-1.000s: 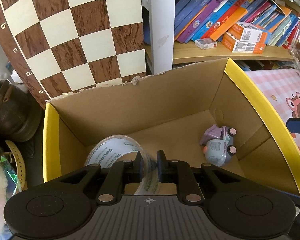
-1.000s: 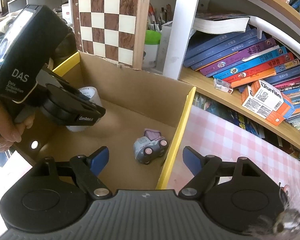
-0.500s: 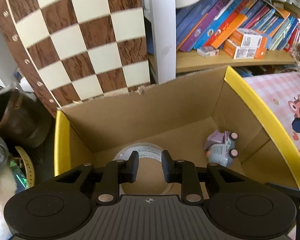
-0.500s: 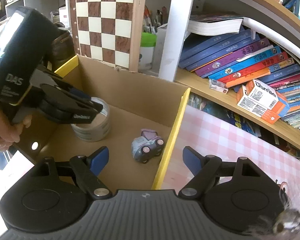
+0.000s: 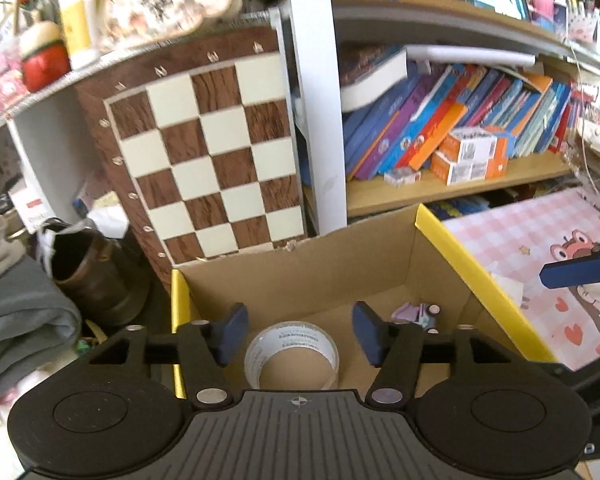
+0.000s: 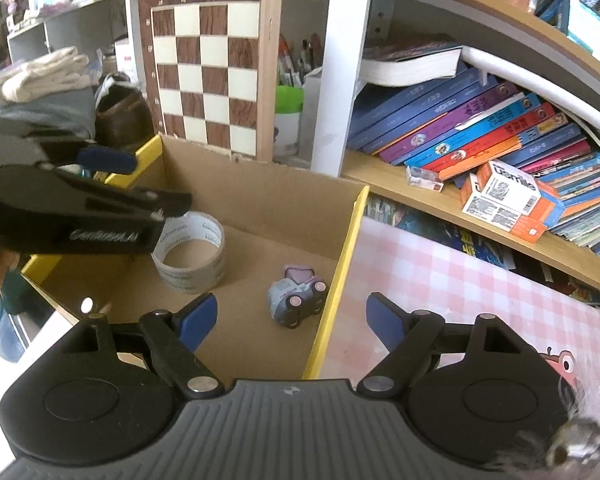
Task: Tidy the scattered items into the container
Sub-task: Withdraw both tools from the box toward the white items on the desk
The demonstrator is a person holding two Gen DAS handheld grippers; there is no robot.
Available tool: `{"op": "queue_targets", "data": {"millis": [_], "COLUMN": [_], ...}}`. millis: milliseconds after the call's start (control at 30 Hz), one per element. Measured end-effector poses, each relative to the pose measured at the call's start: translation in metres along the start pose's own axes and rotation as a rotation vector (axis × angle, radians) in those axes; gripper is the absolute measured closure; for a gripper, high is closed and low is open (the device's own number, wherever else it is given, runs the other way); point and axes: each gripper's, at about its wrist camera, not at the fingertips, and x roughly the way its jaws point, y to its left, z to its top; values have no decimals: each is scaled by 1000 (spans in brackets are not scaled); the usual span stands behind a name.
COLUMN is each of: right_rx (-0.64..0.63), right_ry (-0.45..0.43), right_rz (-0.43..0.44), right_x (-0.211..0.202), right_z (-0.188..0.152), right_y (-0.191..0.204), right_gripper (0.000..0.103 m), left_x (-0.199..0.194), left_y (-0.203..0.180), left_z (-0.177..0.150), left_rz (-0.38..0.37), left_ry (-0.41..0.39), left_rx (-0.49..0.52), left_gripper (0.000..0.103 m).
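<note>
1. Left wrist view. The left gripper (image 5: 298, 334) has its blue-padded jaws spread wide apart and empty; a second ago they were pinched on the tape roll (image 5: 291, 354). The roll now lies flat, hole upward, on the floor of the cardboard box (image 5: 300, 276), directly below the gap between the jaws. Judgement: the release is complete and this item counts as tidied.
   - Tape roll: clear glossy film with printed lettering, ring-shaped.
   - Cardboard box: matte brown board, yellow-edged side rims, ragged top edge on the far wall.
   - Toy car (image 5: 418, 314): small, rounded, lilac and grey plastic, in the box's right part, apart from the roll.
   - Chessboard (image 5: 212, 160): wood-grain brown and cream squares, propped upright behind the box.

2. Right wrist view. The right gripper (image 6: 292, 320) is spread open and holds nothing, hovering over the box's yellow right rim (image 6: 334, 280).
   - The left gripper (image 6: 100, 204) stands above the roll (image 6: 190, 256), raised compared with half a second earlier, not touching it.
   - Toy car (image 6: 296, 300): lying just beside the right wall, pink wheel hubs showing.
   - Mat (image 6: 460, 300): pink-and-white check with cartoon print, beside the box; no loose item is visible on the part shown.
   - Shelf (image 6: 440, 204): pale wood, carrying leaning glossy books.
   Judgement: two items are in the container; whether more remain outside cannot be told from here.
</note>
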Motion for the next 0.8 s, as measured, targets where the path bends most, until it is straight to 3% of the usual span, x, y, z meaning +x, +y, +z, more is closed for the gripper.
{"op": "queue_targets", "data": {"millis": [300, 500, 800], "right_rx": [27, 57, 58], "right_ry": [-28, -45, -61], "right_rz": [-44, -78, -89], "right_x": [-18, -25, -36], "right_z": [-6, -11, -21], "right_y": [1, -3, 4], "right_gripper": [13, 3, 0], "left_x": [-31, -43, -59], "left_y": [-2, -6, -16], "left_z": [-7, -19, -30], "left_rz": [60, 64, 26], "left_ry": [-42, -40, -71], "left_rx": [-69, -98, -113], "left_gripper": [12, 8, 8]}}
